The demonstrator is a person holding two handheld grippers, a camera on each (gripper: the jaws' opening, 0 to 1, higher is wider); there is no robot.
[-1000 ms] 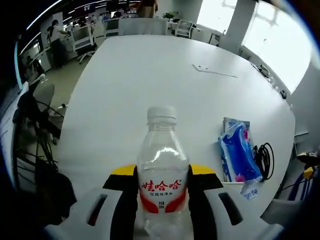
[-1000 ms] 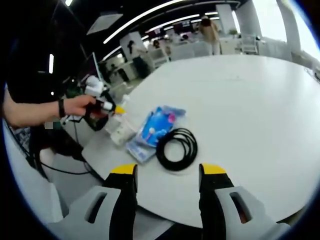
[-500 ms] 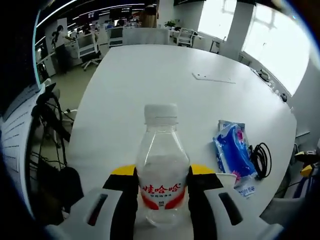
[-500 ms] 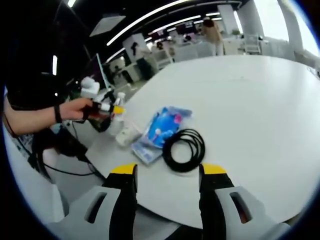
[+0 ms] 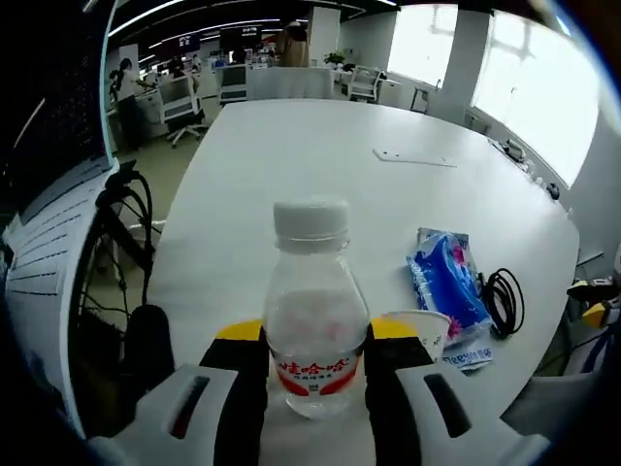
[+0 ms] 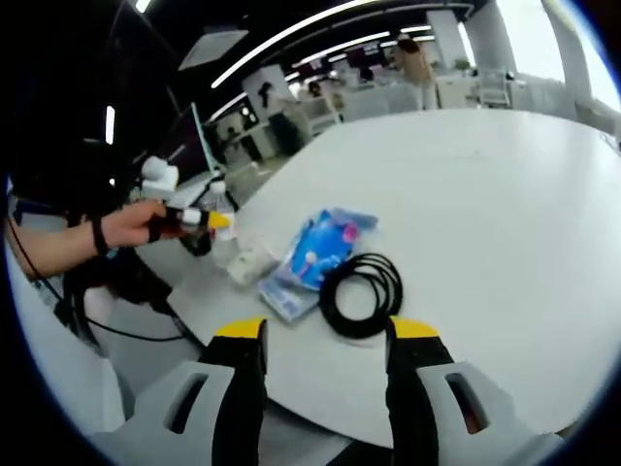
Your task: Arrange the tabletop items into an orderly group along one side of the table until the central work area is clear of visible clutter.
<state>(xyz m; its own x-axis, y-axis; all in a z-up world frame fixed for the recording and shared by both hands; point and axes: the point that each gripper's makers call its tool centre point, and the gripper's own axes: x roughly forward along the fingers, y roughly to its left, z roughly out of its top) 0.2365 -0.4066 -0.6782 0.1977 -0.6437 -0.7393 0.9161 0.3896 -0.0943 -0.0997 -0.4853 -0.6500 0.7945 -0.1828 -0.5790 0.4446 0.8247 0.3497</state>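
Note:
My left gripper (image 5: 313, 342) is shut on a clear water bottle (image 5: 312, 316) with a white cap and red label, held upright near the white table's (image 5: 291, 175) edge. Right of the bottle lie a small white cup (image 5: 419, 328), a blue plastic packet (image 5: 444, 280) and a coiled black cable (image 5: 503, 303). In the right gripper view my right gripper (image 6: 325, 342) is open with nothing between its jaws, just short of the black cable (image 6: 362, 294) and the blue packet (image 6: 315, 249). There the left gripper (image 6: 199, 221), in a person's hand, holds the bottle (image 6: 219, 202) at the table's left edge.
A flat white sheet (image 5: 414, 157) lies far out on the table. Office chairs (image 5: 179, 95) and desks stand beyond the far end. Black cables and a stand (image 5: 121, 233) sit off the table's left edge. Bright windows (image 5: 543, 78) line the right side.
The left gripper has pulled back toward the table's edge with the bottle. The white cup now shows beside the bottle. The right gripper has barely moved.

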